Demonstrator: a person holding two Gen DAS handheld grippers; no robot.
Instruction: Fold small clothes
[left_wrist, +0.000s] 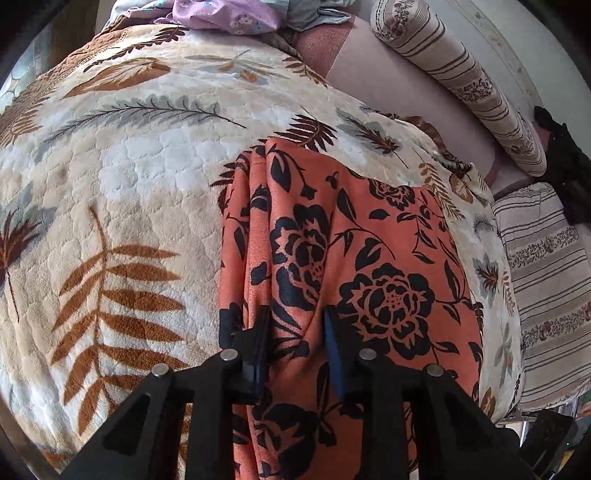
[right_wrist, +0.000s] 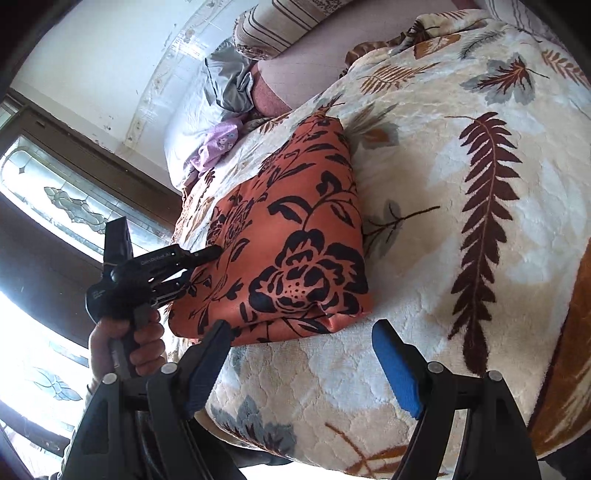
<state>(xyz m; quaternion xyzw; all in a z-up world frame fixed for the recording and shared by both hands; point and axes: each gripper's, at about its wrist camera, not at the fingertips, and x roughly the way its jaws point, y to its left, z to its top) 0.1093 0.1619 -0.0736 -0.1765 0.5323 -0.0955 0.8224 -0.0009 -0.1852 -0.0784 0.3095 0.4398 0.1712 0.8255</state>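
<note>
a home bedroom. a bed fills both views, spread with a plush cream blanket (left_wrist: 147, 177) printed in brown and grey leaves. striped floral pillows (left_wrist: 461, 81) lie along the far right edge against a pale wall (right_wrist: 92, 48). loose clothes (left_wrist: 221, 14) sit heaped at the far end, and a dark-framed window with patterned glass (right_wrist: 70, 203) stands left.

So the surface here is a bed covered by a plush cream blanket (left_wrist: 147, 177) with rust, brown and grey leaf prints. Lying right on it is a folded orange garment with black flowers (right_wrist: 295, 236), near the blanket's edge. Further up there's a crumpled lilac floral cloth (left_wrist: 221, 16) beside some grey fabric (right_wrist: 231, 83), and striped pillows (left_wrist: 461, 85) rest along the pinkish sheet (left_wrist: 388, 81).
</note>
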